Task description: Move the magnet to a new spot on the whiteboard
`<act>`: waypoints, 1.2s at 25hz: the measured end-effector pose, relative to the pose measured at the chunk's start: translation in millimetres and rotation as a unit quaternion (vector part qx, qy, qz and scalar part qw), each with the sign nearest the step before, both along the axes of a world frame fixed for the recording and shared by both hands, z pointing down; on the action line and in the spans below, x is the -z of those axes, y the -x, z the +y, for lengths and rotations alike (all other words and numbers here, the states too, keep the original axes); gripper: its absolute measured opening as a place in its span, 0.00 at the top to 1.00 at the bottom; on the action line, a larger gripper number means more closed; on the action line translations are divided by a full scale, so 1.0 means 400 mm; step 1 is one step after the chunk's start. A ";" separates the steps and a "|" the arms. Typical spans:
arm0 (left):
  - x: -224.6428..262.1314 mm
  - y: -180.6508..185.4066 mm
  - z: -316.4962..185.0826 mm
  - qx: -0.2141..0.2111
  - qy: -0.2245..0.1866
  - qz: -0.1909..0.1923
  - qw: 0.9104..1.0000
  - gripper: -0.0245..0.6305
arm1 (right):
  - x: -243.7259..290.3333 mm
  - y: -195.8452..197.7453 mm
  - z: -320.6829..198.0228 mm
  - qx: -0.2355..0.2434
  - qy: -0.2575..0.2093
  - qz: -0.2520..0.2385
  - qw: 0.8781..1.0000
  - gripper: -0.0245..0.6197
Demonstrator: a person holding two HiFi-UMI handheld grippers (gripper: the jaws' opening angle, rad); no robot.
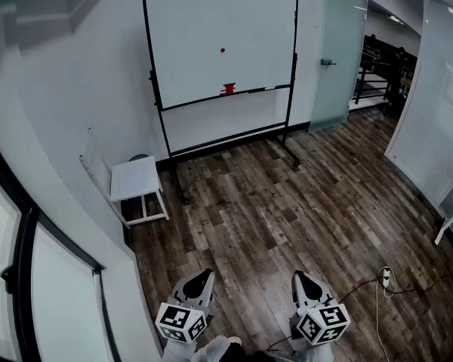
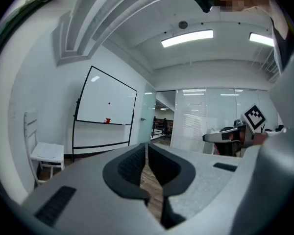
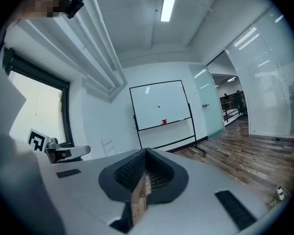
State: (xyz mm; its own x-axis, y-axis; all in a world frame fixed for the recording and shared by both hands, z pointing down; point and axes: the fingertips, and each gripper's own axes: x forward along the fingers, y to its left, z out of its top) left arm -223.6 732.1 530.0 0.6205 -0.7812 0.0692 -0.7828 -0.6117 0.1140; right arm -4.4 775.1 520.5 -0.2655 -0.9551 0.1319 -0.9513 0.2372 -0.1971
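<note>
A small red magnet [image 1: 222,50] sticks near the middle of the wheeled whiteboard [image 1: 189,29] at the far wall. It also shows as a dot in the left gripper view [image 2: 109,103] and the right gripper view [image 3: 159,107]. A red object [image 1: 228,89] rests on the board's pen tray. My left gripper [image 1: 206,273] and right gripper [image 1: 297,275] hover low over the wood floor, several steps from the board. Both point toward it with their jaws together and nothing between them. The left gripper [image 2: 147,146] and the right gripper [image 3: 146,152] hold nothing in their own views either.
A small white table [image 1: 136,178] stands by the left wall near the board's foot. A frosted glass door [image 1: 340,51] is right of the board, and a glass partition [image 1: 438,111] runs along the right. A cable with a plug [image 1: 385,277] lies on the floor at right.
</note>
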 end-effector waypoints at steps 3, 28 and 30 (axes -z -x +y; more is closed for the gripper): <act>-0.001 0.035 -0.011 0.004 -0.003 -0.008 1.000 0.92 | 0.004 0.026 -0.012 0.001 0.000 0.005 1.000 0.92; -0.006 0.111 -0.012 -0.006 0.009 0.000 1.000 0.92 | 0.002 0.134 -0.010 0.007 0.008 -0.005 1.000 0.92; -0.005 0.108 -0.014 -0.006 0.008 0.000 1.000 0.92 | -0.002 0.139 -0.020 0.009 0.011 -0.006 1.000 0.92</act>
State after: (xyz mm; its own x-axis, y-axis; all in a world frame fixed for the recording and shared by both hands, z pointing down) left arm -266.9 726.6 531.9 0.6298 -0.7724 0.0827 -0.7755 -0.6191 0.1240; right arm -59.9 767.0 521.3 -0.2849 -0.9469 0.1490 -0.9442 0.2505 -0.2140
